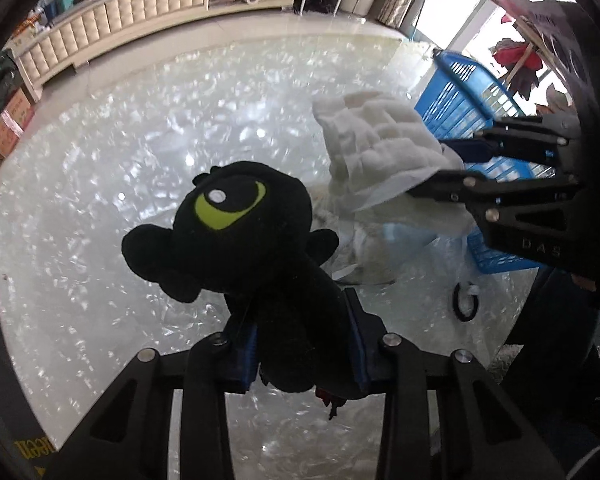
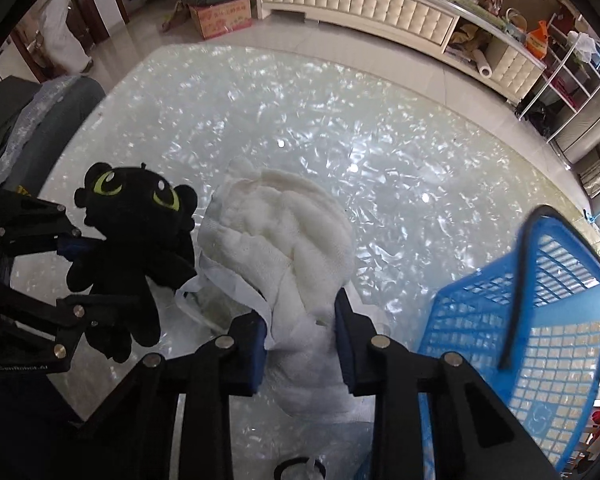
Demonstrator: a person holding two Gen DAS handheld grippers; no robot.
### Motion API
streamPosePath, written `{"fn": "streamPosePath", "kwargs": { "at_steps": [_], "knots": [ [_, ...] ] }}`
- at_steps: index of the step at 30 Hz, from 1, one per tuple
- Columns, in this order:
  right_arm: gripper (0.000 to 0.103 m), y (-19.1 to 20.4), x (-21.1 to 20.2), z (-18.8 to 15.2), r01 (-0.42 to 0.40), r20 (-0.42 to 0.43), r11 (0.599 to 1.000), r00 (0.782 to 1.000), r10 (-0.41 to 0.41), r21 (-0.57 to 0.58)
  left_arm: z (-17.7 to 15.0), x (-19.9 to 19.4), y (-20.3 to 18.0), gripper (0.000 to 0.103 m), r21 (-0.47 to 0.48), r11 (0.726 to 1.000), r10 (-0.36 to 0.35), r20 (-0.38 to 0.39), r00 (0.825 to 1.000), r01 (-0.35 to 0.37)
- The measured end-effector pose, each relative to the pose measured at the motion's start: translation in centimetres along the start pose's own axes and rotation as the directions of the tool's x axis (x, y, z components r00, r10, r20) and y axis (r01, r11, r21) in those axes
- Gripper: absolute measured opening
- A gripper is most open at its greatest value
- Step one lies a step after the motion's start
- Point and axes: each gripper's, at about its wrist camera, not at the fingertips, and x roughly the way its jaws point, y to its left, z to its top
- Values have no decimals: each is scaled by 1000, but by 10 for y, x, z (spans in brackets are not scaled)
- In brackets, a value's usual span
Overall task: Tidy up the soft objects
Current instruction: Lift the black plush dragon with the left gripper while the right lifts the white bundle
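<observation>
A black plush dragon [image 1: 236, 236] with green eyes hangs above the table, my left gripper [image 1: 300, 344] shut on its body. In the right wrist view the same dragon [image 2: 136, 240] and the left gripper [image 2: 86, 276] show at the left. A bundled white cloth [image 2: 288, 232] sits between the pads of my right gripper [image 2: 300, 332], which is shut on it and holds it off the table. From the left wrist view the cloth [image 1: 380, 140] and the right gripper [image 1: 430, 168] are at the right. Toy and cloth hang side by side, close together.
A blue mesh basket [image 2: 540, 320] stands at the table's right side, also visible as the basket [image 1: 460, 100]. On the shimmering glass table [image 1: 140, 160] lie a black hair tie [image 1: 466, 300] and crumpled clear plastic [image 1: 364, 252]. A cream cabinet [image 2: 380, 4] runs along the back.
</observation>
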Motion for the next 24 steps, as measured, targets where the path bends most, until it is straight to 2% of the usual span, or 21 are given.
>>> {"fn": "streamPosePath", "kwargs": {
  "at_steps": [7,14,19,24],
  "knots": [
    [28,11,-44,-20,20,99,1000,995,-19,-9,-9,-35,-28,34,-1,998,70,65,995,-70],
    [28,13,-84,-41,16,188,1000,982,-19,16,-19,-58,-64,34,13,997,71,149,986,-74],
    [28,6,-106,-59,68,253,997,965,-74,34,-16,-72,-88,34,19,996,76,240,968,-83],
    [28,0,-130,-77,105,308,992,944,-121,69,-6,-73,-104,34,25,996,79,274,959,-89]
  ]
}}
